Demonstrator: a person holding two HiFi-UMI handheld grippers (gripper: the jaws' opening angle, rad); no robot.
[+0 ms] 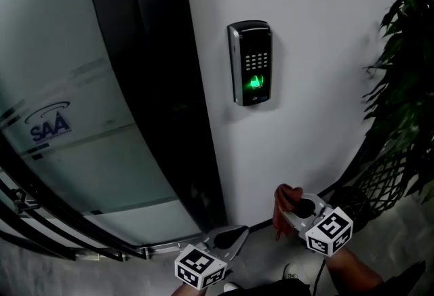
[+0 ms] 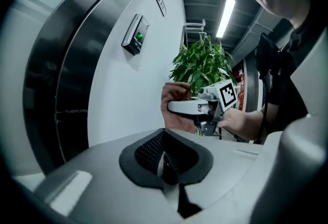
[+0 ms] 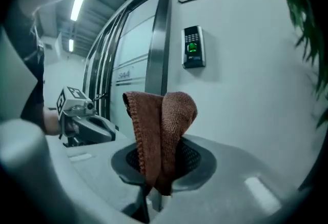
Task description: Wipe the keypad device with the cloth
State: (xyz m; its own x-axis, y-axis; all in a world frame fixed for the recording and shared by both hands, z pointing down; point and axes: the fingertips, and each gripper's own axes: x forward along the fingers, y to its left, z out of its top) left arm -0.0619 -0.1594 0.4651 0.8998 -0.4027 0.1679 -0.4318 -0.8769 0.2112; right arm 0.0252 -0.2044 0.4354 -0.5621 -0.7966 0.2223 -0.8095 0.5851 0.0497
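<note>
right gripper (image 1: 293, 212) low at 5 o'clock, angled up, fingers clenched on cloth (image 3: 161, 130) | left gripper (image 1: 234, 237) at 6 o'clock, fingers pressed together, empty | keypad device (image 1: 250, 63) on wall at 12 o'clock, well apart

Rust-brown ribbed cloth (image 3: 161, 130). Black keypad (image 1: 250, 63), silver trim, green glow. White wall (image 1: 325, 51). Frosted pale door (image 1: 74, 105), blue logo (image 1: 51, 127), dark frame (image 1: 163, 85). Green plant (image 1: 407, 71). Black-and-white square-patterned cubes (image 1: 329, 231). Left gripper (image 1: 239, 232), right gripper (image 1: 288, 206): grey, black mesh pads (image 2: 148, 152).
</note>
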